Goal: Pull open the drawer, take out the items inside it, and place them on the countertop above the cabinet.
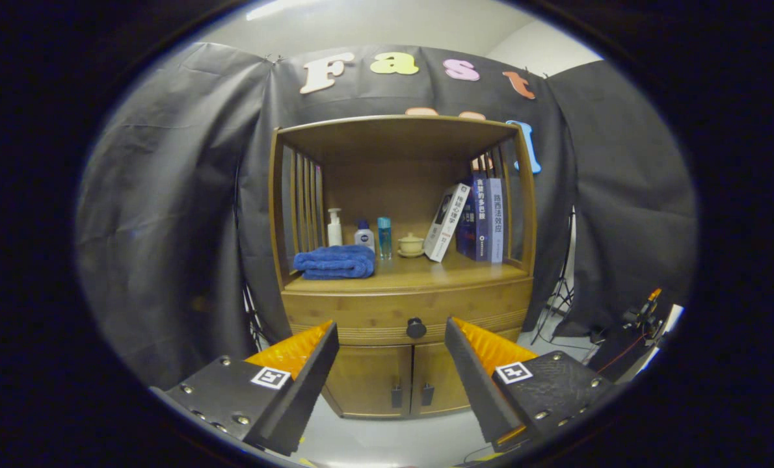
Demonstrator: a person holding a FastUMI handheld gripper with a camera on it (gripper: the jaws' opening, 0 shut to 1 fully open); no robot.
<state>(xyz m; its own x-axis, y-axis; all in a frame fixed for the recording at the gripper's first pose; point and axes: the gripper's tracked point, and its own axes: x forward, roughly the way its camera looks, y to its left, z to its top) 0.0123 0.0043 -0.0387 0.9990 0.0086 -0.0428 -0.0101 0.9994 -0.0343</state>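
A wooden cabinet (403,305) stands ahead of me against the booth's wall. Its drawer (361,311) is closed, with a dark round knob (416,327) at the middle of its front. The countertop (419,273) above the drawer is a wooden shelf under a roofed alcove. My gripper (392,331) is open, well short of the cabinet, and the knob shows just right of the midpoint between my fingertips. Nothing is between the fingers. The drawer's inside is hidden.
On the countertop lie a folded blue towel (336,262), a white pump bottle (334,228), two small bottles (365,234), a lidded cup (411,245) and several books (475,218) at the right. Two lower doors (393,379) with dark handles sit under the drawer. A tripod and gear (640,322) stand at the right.
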